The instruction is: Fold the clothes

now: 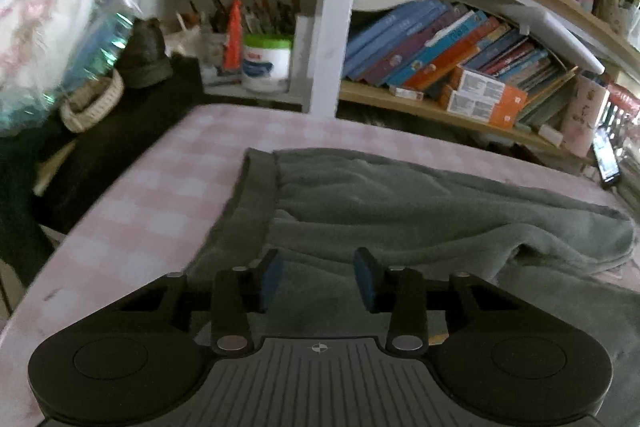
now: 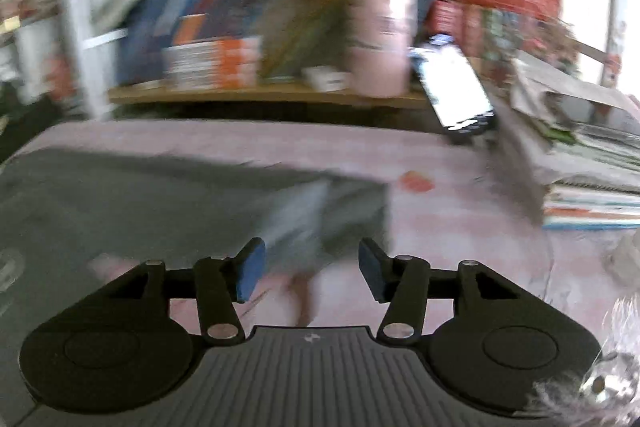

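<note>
Our left tool (image 1: 318,277) hovers with its pads spread and nothing pinched, directly over the near part of the grey garment (image 1: 400,211). The ribbed waistband (image 1: 256,195) lies just ahead and to the left, and the garment's long axis runs rightward across the pink checked surface (image 1: 152,187). Our right tool (image 2: 312,269) is also spread and empty; in its blurred view the garment's end (image 2: 344,211) sits just beyond its fingers. Both tools look close, the left nearer the waistband.
</note>
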Demonstrator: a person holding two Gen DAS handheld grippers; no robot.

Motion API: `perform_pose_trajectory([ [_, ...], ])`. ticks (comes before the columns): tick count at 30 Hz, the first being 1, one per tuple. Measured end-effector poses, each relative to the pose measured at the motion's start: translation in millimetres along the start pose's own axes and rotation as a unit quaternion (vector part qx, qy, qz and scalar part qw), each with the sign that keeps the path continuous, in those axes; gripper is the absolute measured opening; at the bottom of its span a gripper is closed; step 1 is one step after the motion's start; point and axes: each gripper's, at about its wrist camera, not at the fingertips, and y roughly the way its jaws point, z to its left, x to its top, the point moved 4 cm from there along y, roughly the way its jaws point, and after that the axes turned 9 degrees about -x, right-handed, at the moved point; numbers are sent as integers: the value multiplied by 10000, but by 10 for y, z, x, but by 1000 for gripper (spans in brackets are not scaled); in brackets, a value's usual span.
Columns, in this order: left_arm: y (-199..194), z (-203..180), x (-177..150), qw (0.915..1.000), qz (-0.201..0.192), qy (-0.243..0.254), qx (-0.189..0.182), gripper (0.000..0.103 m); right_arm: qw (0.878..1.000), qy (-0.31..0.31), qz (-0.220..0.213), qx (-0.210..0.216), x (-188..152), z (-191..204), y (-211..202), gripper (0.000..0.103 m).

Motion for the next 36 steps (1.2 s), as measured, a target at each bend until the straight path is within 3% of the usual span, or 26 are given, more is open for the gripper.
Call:
perform_pose_trajectory([
  [4,-215,156,-83,9993,-174,-177,290,40,9996,-290,71,-14,-402,98,-394,51],
  [6,-270,263,-125,9987,-139,-252,429,56,9985,-491,143,-177,-536,130,-454,51],
  [7,-273,313,-147,9984,-78,-267,500,59,9977,-601,163,-255,-583,142,-461,51],
  [14,-112,193,-270,9969,264,347,650,60,9886,-1117,276,-969,-678,-5,-335,51],
  [18,-14,82,-343,9977,415,378,372,60,9828,-912,278,-1582,-562,-293,-96,51],
  [19,1,58,-368,9978,414,382,338,58,9837,-827,303,-1570,-546,-326,-72,51],
  [21,-19,13,-385,9978,390,487,241,38,9850,-786,349,-1493,-528,-333,-59,50],
  [24,-85,21,-384,9973,408,586,163,22,9873,-894,331,-1273,-544,-251,-105,50],
  [28,-259,326,-335,9985,255,218,433,22,9939,-787,389,-667,-602,-87,-252,54],
  [31,-351,453,-406,9954,392,320,810,24,9944,-979,349,-173,-681,116,-395,56],
  [36,-537,527,-466,9960,249,176,835,40,9956,-863,338,-124,-723,143,-440,60],
])
